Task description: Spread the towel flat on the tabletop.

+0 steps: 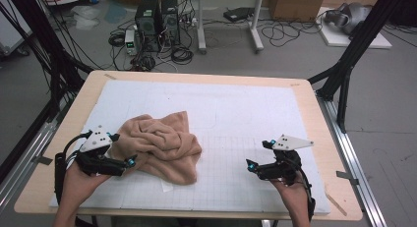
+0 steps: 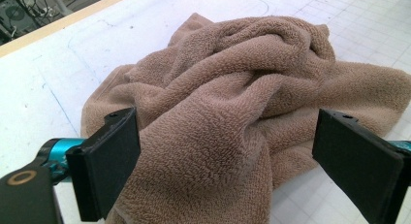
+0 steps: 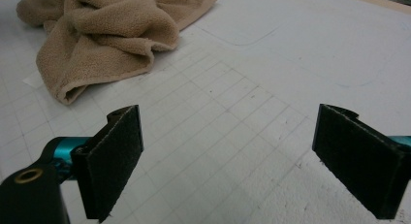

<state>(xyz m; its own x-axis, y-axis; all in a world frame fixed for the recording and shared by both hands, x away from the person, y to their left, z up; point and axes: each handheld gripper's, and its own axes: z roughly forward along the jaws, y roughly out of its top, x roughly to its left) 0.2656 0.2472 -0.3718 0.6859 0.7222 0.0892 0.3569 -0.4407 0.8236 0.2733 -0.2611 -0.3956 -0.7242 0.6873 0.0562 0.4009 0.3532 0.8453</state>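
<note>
item: towel, tan terry, one piece. lies crumpled in a loose heap at the lower left of centre in the high view, on the white gridded mat that covers the counter. folds are twisted over one another and one flat flap runs out toward the frame's bottom; no edge is laid straight, so it reads as not yet spread or folded.

item: left tongs, in the person's left hand at the lower left of the high view. jaws spread wide, pinching nothing. in the left gripper view the towel bulks up between and just beyond the two black jaws, a thick fold hanging down the middle of the frame; the pads stand clear of the cloth on both sides. judged reason for the pose: lined up on the heap's near side to take a fold.

item: right tongs, in the right hand at the lower right of the high view, well apart from the towel. jaws spread wide, nothing between them but bare mat. in the right gripper view the towel lies in the upper left of the frame, its rolled hem toward the camera. judged reason: held back and aimed at the cloth, waiting for a corner to show.

item: floor clutter, top of the high view: computer towers, cables, a cardboard box. not part of the work.
</note>
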